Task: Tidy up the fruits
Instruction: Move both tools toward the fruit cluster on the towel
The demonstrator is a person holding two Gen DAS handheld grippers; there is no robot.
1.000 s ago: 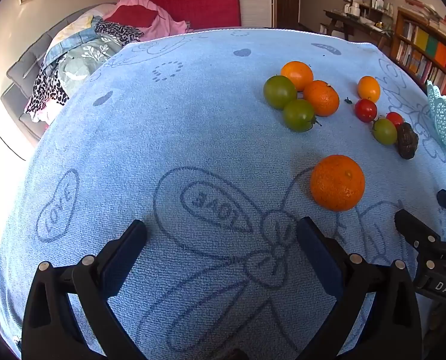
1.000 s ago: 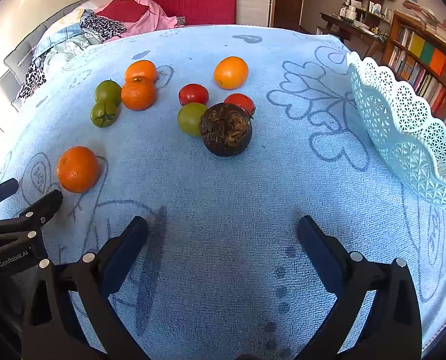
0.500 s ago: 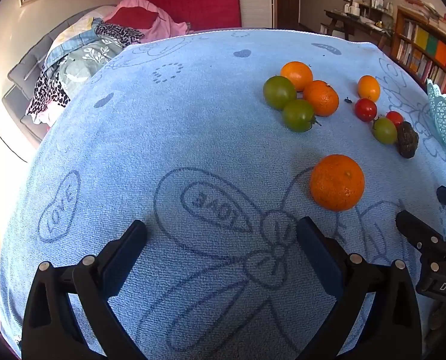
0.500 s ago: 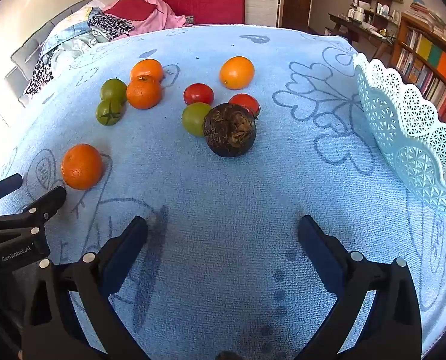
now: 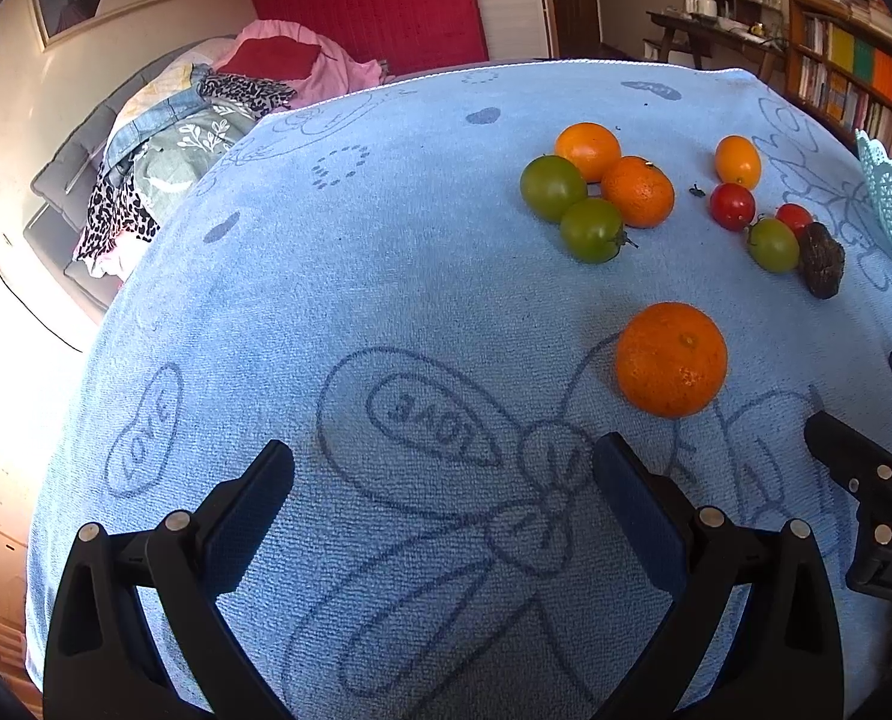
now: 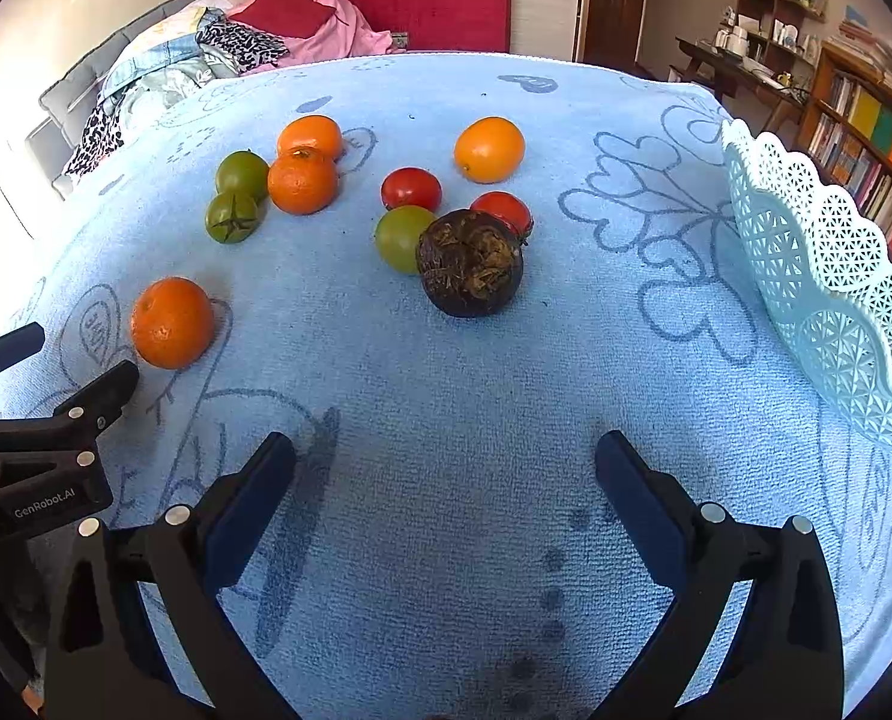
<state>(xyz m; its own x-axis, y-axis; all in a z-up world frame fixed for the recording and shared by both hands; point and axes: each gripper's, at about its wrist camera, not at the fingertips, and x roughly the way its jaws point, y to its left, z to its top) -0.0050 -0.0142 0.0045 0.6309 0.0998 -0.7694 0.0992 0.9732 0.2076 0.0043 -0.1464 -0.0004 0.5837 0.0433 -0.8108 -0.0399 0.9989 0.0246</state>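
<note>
Your left gripper (image 5: 443, 468) and right gripper (image 6: 445, 459) both gape wide, empty, above the terry tablecloth (image 6: 446, 372). Round fruits lie ahead: a dimpled orange (image 5: 671, 359), a rough dark fruit (image 6: 470, 263) beside the lacy plastic basket (image 6: 818, 276).

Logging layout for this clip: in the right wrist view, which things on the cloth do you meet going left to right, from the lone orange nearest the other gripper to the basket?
lone orange → green tomato with the star stem → yellow-orange fruit → lace basket
</note>
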